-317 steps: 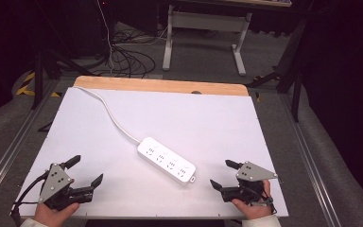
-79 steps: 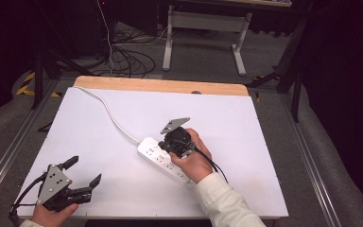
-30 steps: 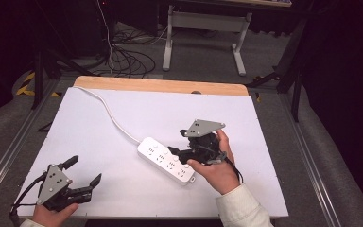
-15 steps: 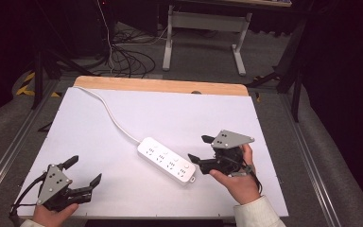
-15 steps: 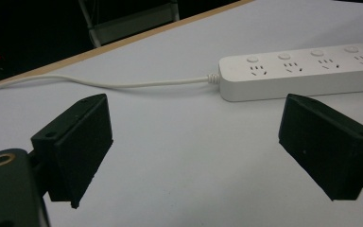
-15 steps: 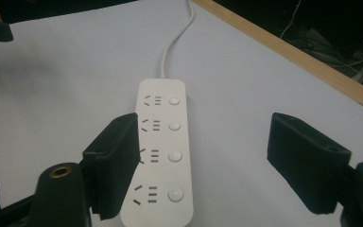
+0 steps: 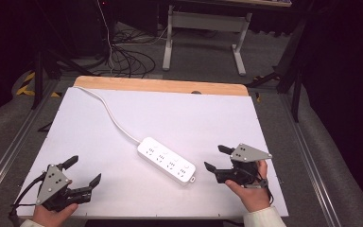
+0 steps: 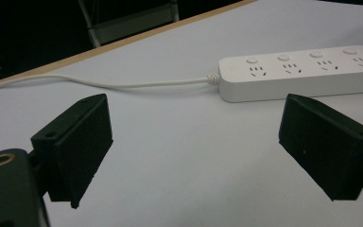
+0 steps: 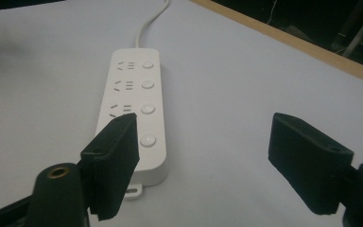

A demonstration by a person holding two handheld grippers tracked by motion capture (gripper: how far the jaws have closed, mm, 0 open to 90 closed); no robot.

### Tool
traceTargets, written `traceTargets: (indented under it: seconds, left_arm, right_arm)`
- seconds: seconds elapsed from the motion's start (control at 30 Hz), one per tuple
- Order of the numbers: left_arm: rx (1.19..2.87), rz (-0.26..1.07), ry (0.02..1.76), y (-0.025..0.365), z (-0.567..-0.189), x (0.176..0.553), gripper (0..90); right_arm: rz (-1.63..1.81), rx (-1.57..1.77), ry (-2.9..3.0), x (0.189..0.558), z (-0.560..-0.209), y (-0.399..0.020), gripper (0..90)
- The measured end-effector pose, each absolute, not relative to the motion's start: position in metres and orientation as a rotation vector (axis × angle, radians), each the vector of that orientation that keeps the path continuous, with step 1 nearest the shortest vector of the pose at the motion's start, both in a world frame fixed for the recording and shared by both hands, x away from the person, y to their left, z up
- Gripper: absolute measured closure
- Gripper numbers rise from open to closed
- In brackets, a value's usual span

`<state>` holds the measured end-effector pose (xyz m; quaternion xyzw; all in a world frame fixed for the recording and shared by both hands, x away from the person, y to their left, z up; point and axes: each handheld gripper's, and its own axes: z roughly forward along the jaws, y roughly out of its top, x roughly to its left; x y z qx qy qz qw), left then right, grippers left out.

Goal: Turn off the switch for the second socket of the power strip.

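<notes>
Now the right hand-held gripper (image 7: pixel 216 158), jaws just spread apart and empty, sits just beside the white power strip (image 7: pixel 167 160) on the desk (image 7: pixel 208 118); the left hand-held gripper (image 7: pixel 82 171) gapes apart too.

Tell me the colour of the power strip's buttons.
White, like the power strip body; the buttons show best in the right gripper view.

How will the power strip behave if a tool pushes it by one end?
The power strip looks like a rigid plastic bar lying flat, so it should slide rather than tip or roll. Its smooth shell on the smooth white table probably offers little friction. The cord curves loosely toward the far edge, so it is likely floppy; the strip may pivot about that end.
</notes>
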<state>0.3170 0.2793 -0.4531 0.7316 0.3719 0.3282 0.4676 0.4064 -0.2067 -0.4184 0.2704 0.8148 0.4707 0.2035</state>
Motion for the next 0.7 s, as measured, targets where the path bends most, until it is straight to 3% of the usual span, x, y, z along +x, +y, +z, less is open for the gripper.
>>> traceTargets:
  seconds: [0.7]
  left_arm:
    - [1.777,0.758,0.91,0.281,-0.452,0.318,8.8]
  right_arm:
    - [1.337,0.836,2.303,0.398,-0.475,-0.243,19.8]
